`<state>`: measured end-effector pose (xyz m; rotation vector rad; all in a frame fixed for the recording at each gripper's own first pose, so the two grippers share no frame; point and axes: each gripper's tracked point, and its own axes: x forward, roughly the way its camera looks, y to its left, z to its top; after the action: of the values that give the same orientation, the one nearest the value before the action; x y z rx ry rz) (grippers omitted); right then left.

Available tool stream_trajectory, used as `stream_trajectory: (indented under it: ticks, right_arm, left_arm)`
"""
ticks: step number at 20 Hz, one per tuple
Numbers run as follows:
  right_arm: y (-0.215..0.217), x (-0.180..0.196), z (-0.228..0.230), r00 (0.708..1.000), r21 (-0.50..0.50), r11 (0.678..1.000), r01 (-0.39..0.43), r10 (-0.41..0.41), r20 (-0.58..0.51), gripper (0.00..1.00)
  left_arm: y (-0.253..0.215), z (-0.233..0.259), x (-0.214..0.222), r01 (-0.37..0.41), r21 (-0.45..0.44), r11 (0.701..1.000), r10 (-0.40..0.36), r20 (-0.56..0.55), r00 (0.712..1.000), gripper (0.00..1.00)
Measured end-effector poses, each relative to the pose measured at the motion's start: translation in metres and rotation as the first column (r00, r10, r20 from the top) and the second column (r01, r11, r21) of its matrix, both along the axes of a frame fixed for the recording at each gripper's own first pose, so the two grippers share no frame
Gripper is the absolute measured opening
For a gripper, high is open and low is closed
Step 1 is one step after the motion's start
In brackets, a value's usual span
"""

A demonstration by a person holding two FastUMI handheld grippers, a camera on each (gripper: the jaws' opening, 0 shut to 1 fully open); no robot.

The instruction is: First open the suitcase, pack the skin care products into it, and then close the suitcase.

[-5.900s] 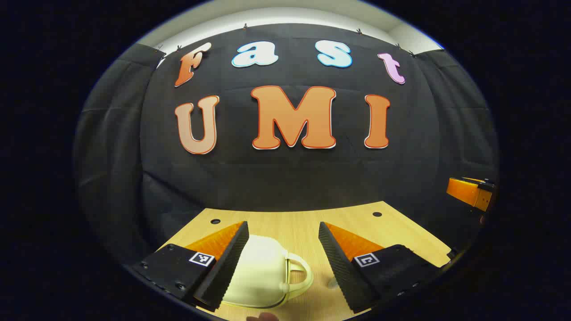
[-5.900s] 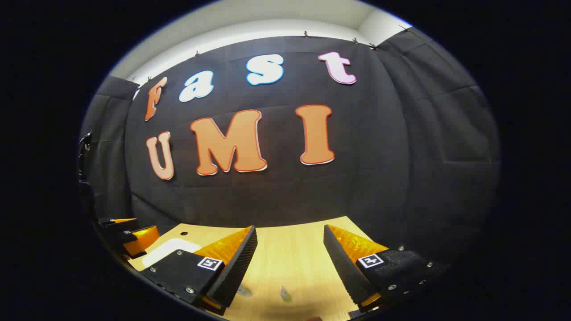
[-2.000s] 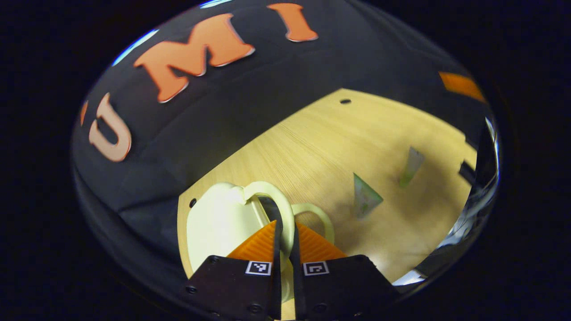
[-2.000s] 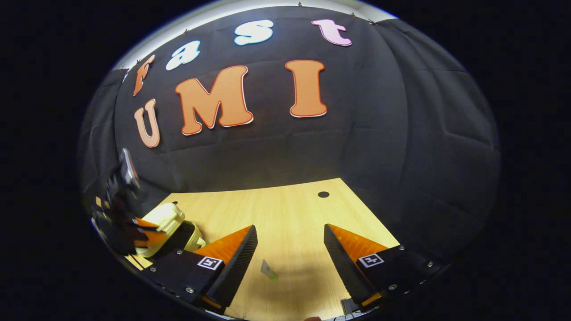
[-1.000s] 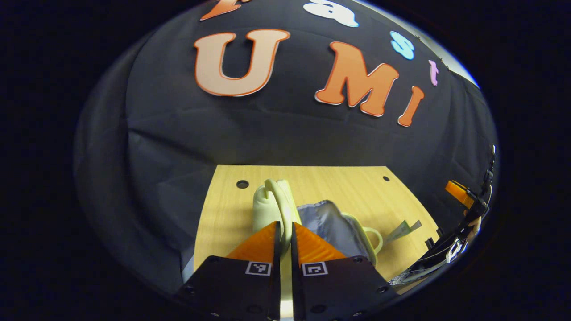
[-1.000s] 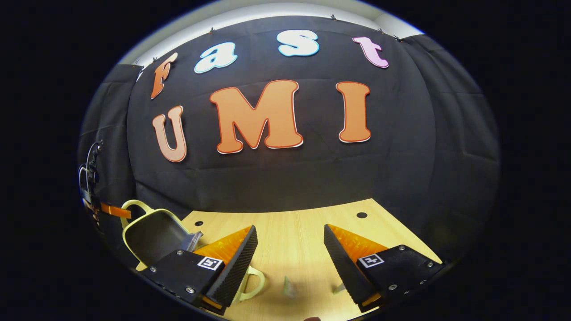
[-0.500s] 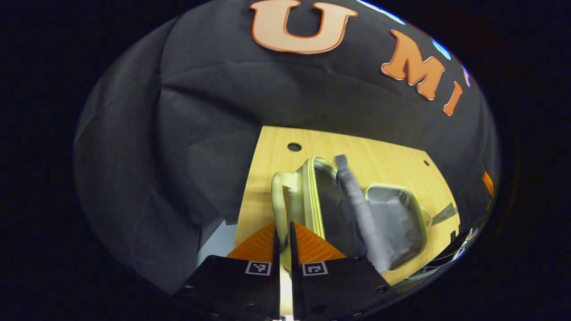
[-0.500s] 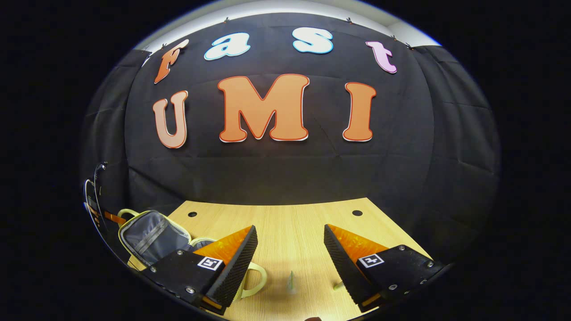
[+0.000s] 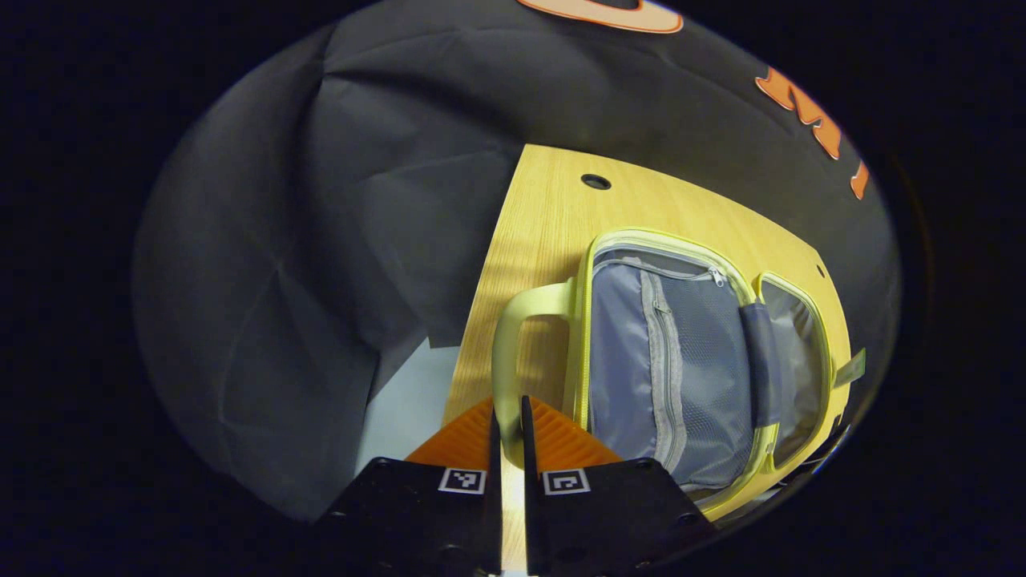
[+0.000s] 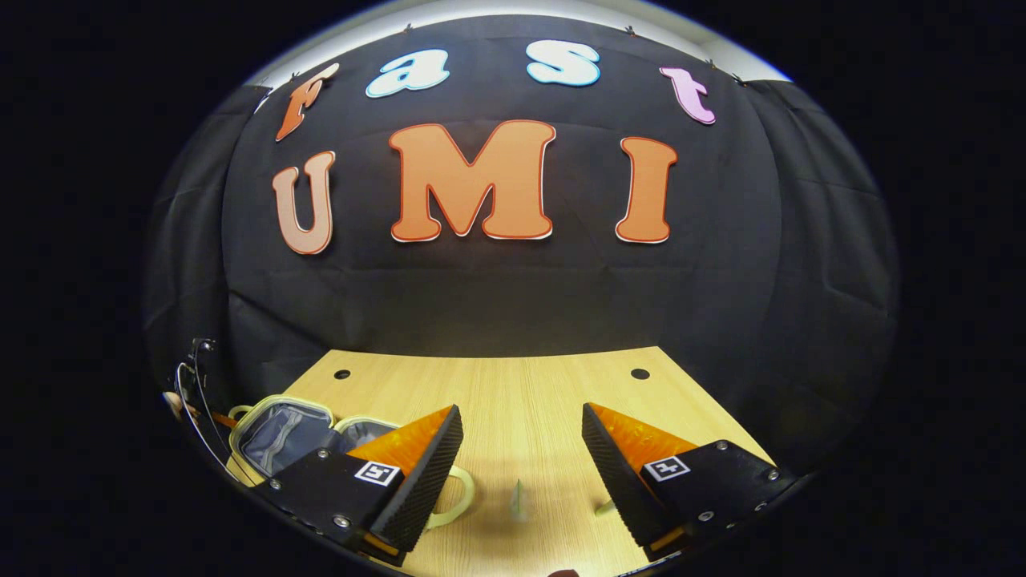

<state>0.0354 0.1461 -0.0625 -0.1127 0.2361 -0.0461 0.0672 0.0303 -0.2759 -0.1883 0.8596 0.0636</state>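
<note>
Now the suitcase lies open; our left gripper pinches its handle, our right gripper gapes wide and empty; next we release and fetch a sachet.

Open suitcase lies flat across the table's left part, its handle pinched by the left gripper; bare wood ahead of the right gripper; small sachet stands between its parted fingers.

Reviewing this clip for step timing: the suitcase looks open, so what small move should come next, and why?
Probably release the handle: the left gripper is shut on it, and the suitcase lies open flat on the table, its grey lining showing. The right gripper is open above a small sachet, well placed to pick it.
</note>
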Motion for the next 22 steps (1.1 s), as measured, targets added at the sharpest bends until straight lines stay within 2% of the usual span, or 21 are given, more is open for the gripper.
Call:
stream_trajectory:
  ticks: [2,3,6,7,8,10,12,15,20,22]
  right_arm:
    - [-0.003,-0.001,-0.002,1.000,-0.005,1.000,-0.001,0.001,-0.008,0.95]
    - [-0.005,-0.002,-0.002,1.000,-0.002,1.000,0.002,-0.002,-0.014,0.95]
    - [-0.011,-0.003,-0.001,1.000,0.003,1.000,0.005,-0.005,-0.010,0.95]
    - [-0.015,-0.003,0.000,1.000,0.001,1.000,0.003,-0.003,-0.009,0.95]
    - [-0.018,-0.003,0.000,1.000,-0.003,1.000,0.002,-0.002,-0.008,0.95]
    - [-0.026,-0.003,0.002,1.000,-0.003,1.000,0.006,-0.006,0.002,0.95]
    - [-0.033,-0.003,0.004,1.000,0.013,1.000,0.002,-0.002,0.013,0.95]
    - [-0.047,-0.004,0.004,1.000,0.012,1.000,-0.011,0.011,0.022,0.95]
    - [-0.075,-0.004,0.003,0.998,-0.010,0.998,-0.054,0.054,0.029,0.95]
    - [-0.090,-0.004,0.003,0.997,-0.001,0.998,-0.068,0.068,0.028,0.95]
  left_arm:
    - [0.007,-0.008,0.000,-0.024,0.025,0.999,0.024,-0.010,1.000,0.14]
    - [0.006,-0.009,-0.002,-0.027,0.027,0.999,0.028,-0.020,0.999,0.21]
    - [0.011,0.002,-0.003,-0.052,0.062,0.997,0.052,-0.003,0.999,0.22]
    - [0.009,0.013,-0.009,-0.050,0.071,0.996,0.048,0.023,0.999,0.32]
    - [0.004,0.025,-0.005,-0.046,0.082,0.996,0.041,0.055,0.998,0.36]
    - [-0.016,0.070,-0.011,-0.031,0.107,0.994,0.017,0.128,0.992,1.00]
    - [-0.042,0.110,-0.010,-0.018,0.134,0.991,-0.010,0.208,0.978,0.98]
    - [-0.087,0.181,-0.021,-0.013,0.200,0.980,-0.055,0.335,0.940,0.98]
    - [-0.210,0.256,-0.032,0.003,0.231,0.973,-0.124,0.513,0.849,0.98]
    - [-0.261,0.273,-0.040,-0.004,0.208,0.978,-0.118,0.572,0.811,0.98]
